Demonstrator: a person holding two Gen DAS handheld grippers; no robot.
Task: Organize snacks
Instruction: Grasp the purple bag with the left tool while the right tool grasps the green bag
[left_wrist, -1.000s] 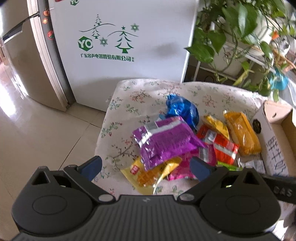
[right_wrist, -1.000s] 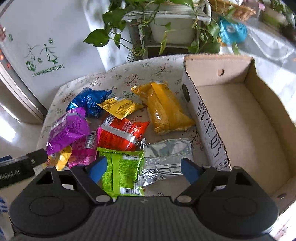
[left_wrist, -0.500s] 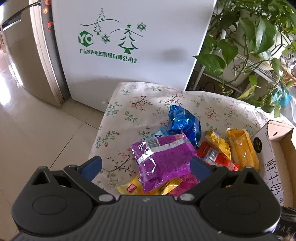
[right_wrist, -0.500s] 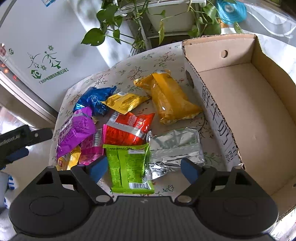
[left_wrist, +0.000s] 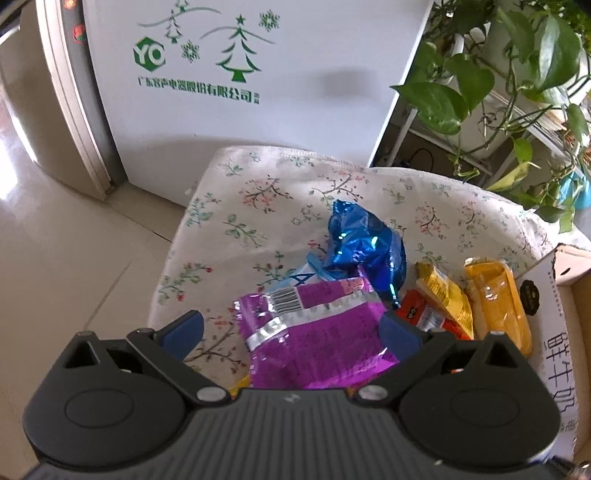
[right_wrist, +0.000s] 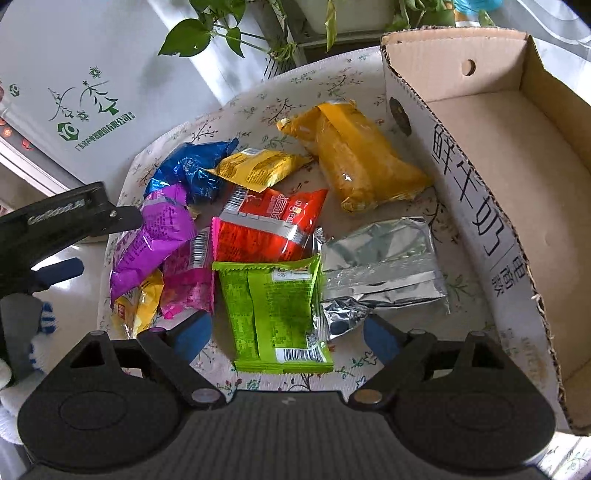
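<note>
A pile of snack packets lies on the floral-clothed tabotop's near side — left to right: the left hand-held gripper (left_wrist: 290, 332), jaws spread wide, straddles the purple packet (left_wrist: 314, 339), whose long axis runs across the gap. The right hand-held gripper (right_wrist: 286, 338), released and lately widening with nothing pinched, hangs over the green packet (right_wrist: 275, 314), lying lengthwise toward it, barcode end nearest. The empty cardboard box (right_wrist: 461, 206) waits at far right, just beside the pile.

I count nine snack packets (right_wrist: 271, 240) on the surface | one cardboard box (right_wrist: 476, 206) | one each: purple, blue, red, green, silver, pink; three yellow-orange
</note>
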